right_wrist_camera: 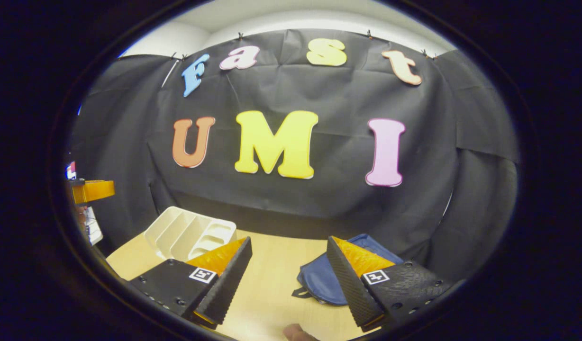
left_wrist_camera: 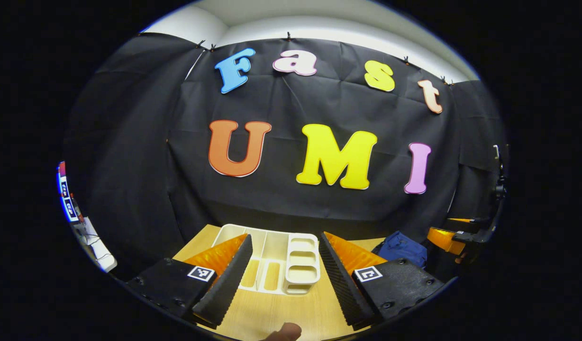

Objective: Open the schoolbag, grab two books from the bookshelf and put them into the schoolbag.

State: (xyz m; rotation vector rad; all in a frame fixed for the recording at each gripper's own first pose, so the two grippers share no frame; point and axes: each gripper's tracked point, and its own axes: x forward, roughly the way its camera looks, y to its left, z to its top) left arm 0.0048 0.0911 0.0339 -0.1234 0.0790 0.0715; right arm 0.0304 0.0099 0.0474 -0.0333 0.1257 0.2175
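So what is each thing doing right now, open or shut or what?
Left gripper: open, holding nothing.
Right gripper: open, holding nothing.
Blue fabric schoolbag: lying flat on the table; whether zipped, I cannot tell.
Cream plastic bookshelf: lying on the wooden table, compartments look empty.

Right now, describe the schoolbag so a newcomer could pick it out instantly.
Start at the light wooden table in front of the black cloth wall. The schoolbag lies flat at the table's right side, near the wall, partly behind the right gripper, whose jaws stand open. It is soft, dark blue fabric, unlike the rigid cream compartmented bookshelf at the table's left.
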